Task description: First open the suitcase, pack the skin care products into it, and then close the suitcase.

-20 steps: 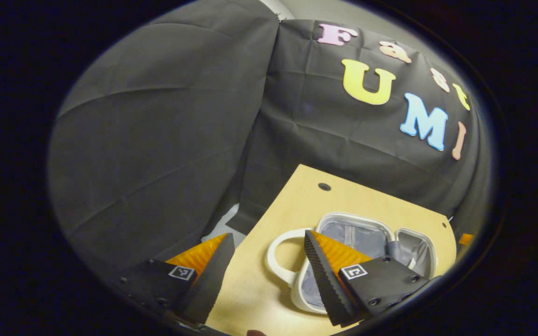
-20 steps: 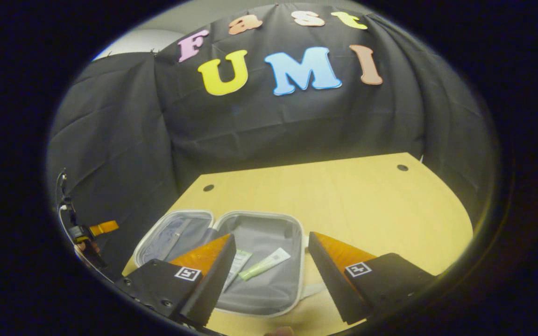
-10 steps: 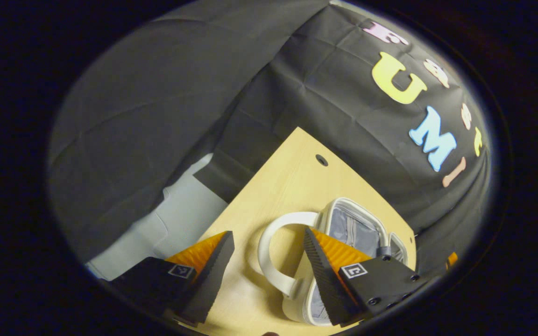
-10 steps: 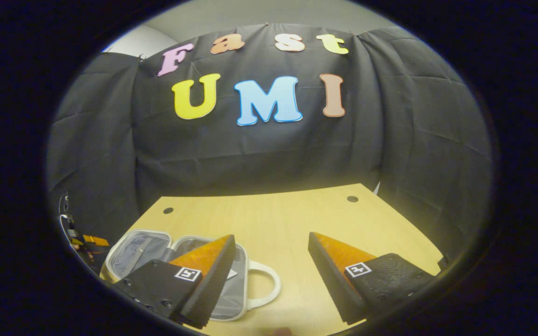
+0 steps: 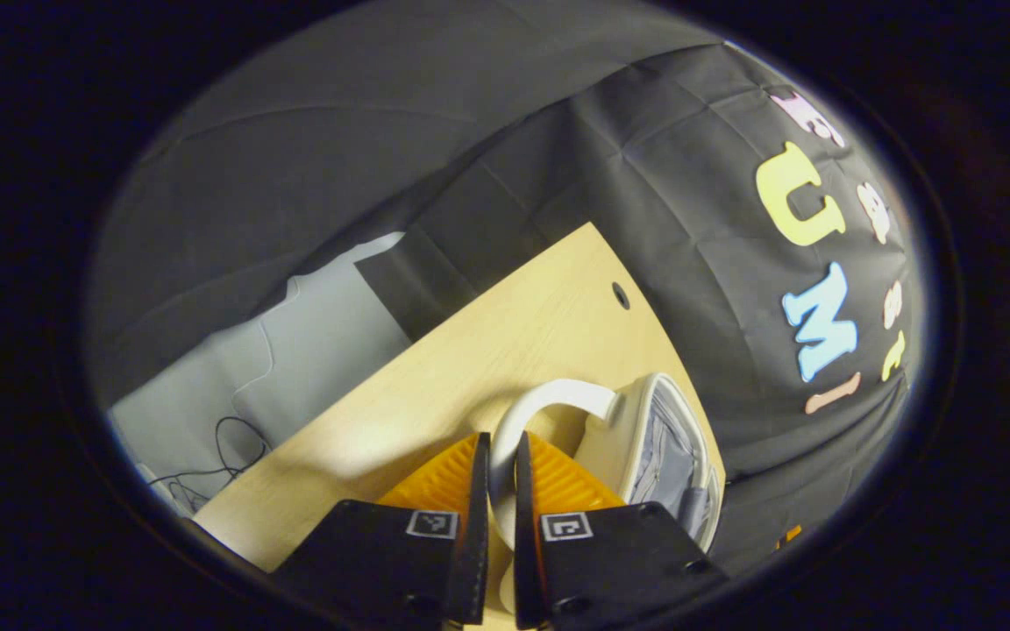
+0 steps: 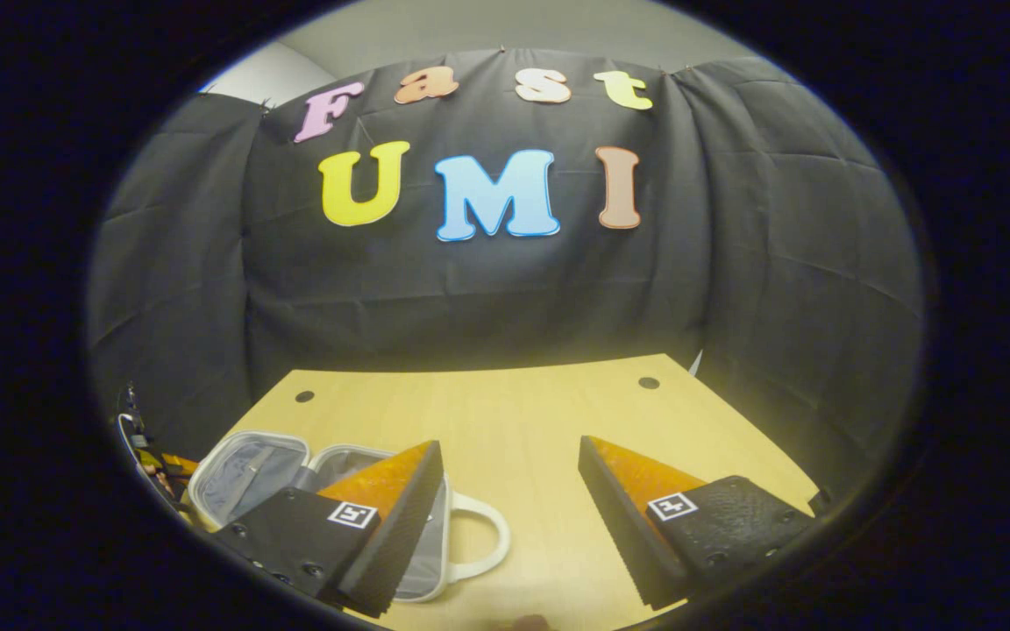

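Left gripper [image 5: 496,491] pinching the suitcase handle [image 5: 549,399]; right gripper [image 6: 509,491] spread wide over the desk [image 6: 558,412].

The left fingers [image 5: 474,508] sit narrow, both pressing the one white loop handle of the one suitcase [image 5: 663,456], which lies open on the desk with its grey lining showing. The right fingers [image 6: 408,499] hold nothing, just right of the suitcase. Two round holes [image 6: 649,383] mark the desk's far edge behind the suitcase. Each finger carries a square marker tag [image 6: 352,514]; no writing is legible.

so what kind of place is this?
Probably a staged data-collection booth, not a home: black cloth walls, a bare wooden table, and one open suitcase as prop.
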